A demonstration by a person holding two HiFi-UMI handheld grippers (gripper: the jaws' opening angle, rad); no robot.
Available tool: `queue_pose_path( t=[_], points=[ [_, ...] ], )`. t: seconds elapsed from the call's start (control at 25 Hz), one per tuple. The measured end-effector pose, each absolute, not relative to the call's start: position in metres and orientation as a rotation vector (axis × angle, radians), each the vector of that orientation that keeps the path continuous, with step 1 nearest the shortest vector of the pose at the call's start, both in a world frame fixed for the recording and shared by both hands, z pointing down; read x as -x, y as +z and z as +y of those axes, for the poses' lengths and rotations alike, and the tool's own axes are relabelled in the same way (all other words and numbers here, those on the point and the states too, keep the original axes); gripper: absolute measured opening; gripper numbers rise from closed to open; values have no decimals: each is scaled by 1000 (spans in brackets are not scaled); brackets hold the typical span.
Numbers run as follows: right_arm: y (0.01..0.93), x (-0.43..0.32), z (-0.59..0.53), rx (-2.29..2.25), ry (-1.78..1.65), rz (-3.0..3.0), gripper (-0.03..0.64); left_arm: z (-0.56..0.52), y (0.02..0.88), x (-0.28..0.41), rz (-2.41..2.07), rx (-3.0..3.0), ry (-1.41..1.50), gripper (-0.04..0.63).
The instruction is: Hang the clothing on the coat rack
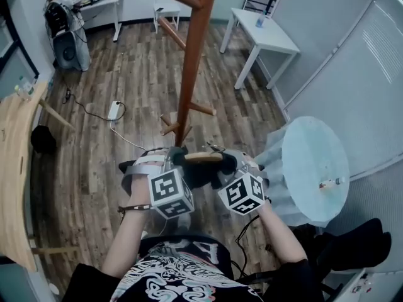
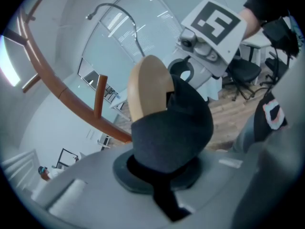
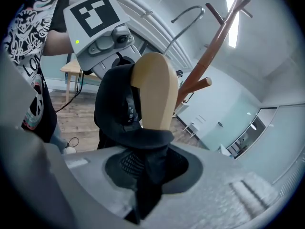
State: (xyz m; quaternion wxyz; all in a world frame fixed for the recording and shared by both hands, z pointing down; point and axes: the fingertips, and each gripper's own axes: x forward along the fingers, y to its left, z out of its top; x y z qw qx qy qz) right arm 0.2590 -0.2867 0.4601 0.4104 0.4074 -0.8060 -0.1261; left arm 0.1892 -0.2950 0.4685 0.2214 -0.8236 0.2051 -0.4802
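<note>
While both are pinching dark fabric, the left tongs (image 2: pixel 164 199) are sitting almost fully closed, and the right tongs (image 3: pixel 143 194) are sitting a little wider on a thicker fold. The black clothing (image 1: pixel 200 172) is draping over a wooden hanger (image 1: pixel 203 157). The hanger is lying crosswise, left to right, between the tongs. It is sitting near the coat rack (image 1: pixel 192 61) pole, with its metal hook (image 2: pixel 114 11) arching off its middle.

The person wore a black T-shirt (image 1: pixel 179 274) with a white swirling print and a thin band (image 1: pixel 133 208) on the left wrist. The left gripper (image 1: pixel 165 162) and right gripper (image 1: pixel 236 163) had pale grey bodies, each bearing a white cube (image 1: pixel 170 192) with black square markers. A black cable (image 1: pixel 244 226) hung from the right one.
</note>
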Motion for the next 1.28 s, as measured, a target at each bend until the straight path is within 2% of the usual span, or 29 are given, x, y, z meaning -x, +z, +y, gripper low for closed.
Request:
queue_pose_path(
  t=[0.64, 1.28],
  points=[
    [477, -298, -363, -867, -365, -2082, 75, -349, 495, -223, 710, 2347, -1539, 5],
    [495, -294, -404, -657, -372, -2122, 78, -369, 514, -225, 826, 2464, -1675, 5]
  ],
)
